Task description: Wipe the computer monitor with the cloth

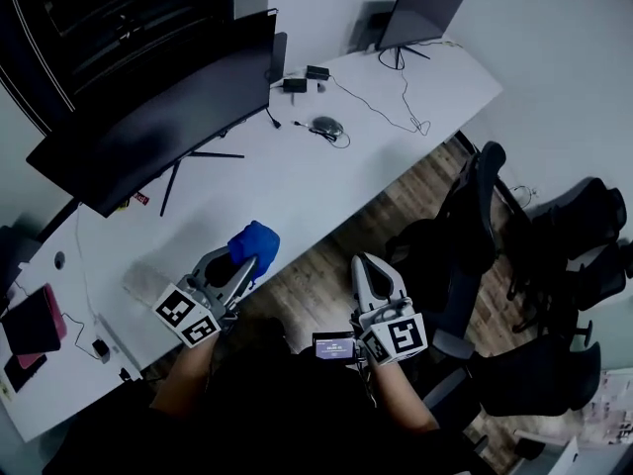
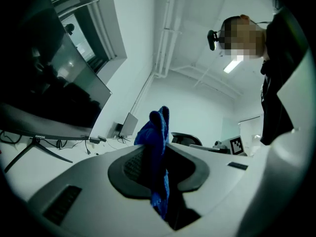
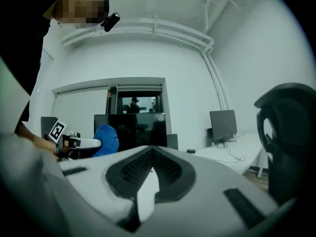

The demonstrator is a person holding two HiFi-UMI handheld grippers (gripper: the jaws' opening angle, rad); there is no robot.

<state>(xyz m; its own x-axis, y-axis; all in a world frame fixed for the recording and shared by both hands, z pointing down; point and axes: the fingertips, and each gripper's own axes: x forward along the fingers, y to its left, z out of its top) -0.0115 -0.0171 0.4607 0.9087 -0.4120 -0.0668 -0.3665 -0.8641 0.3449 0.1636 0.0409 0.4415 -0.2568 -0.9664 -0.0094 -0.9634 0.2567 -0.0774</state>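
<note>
Cloth (image 1: 254, 243): blue, bunched into a wad. It is pinched in the left hand-held gripper (image 1: 245, 261). In the left gripper view the fabric (image 2: 155, 147) stands up between the two jaws, which are closed onto it. A fold sticks out past the tips and a tail hangs down behind.

- Position: the cloth is held over the near edge of the white desk (image 1: 297, 176). I cannot tell whether it touches the surface.
- Monitor (image 1: 158, 117): wide, dark panel on a thin-legged stand (image 1: 174, 181) at the far side of the desk. It is well apart from the cloth, and nothing touches the screen.
- Right hand-held gripper (image 1: 370, 267): off the desk edge, over the floor. Its own view shows the jaws drawn together with nothing between them (image 3: 148, 154). That view faces the monitor (image 3: 131, 130), with the cloth (image 3: 105, 140) to its left.
- Also on the desk: a mouse (image 1: 326, 125) with its cable, and a second monitor (image 1: 415, 16) at the far corner. Office chairs (image 1: 475, 226) stand to the right.

Step, as I judge it: the cloth is secured, the approach to the screen is in hand, and wiping has not begun.

The next move calls for lifting the wad forward to the panel and presenting the protruding fold to the glass, not the jaw tips. Light, even pressure is needed, since that thin stand looks likely to rock. The free gripper could steady the frame.
</note>
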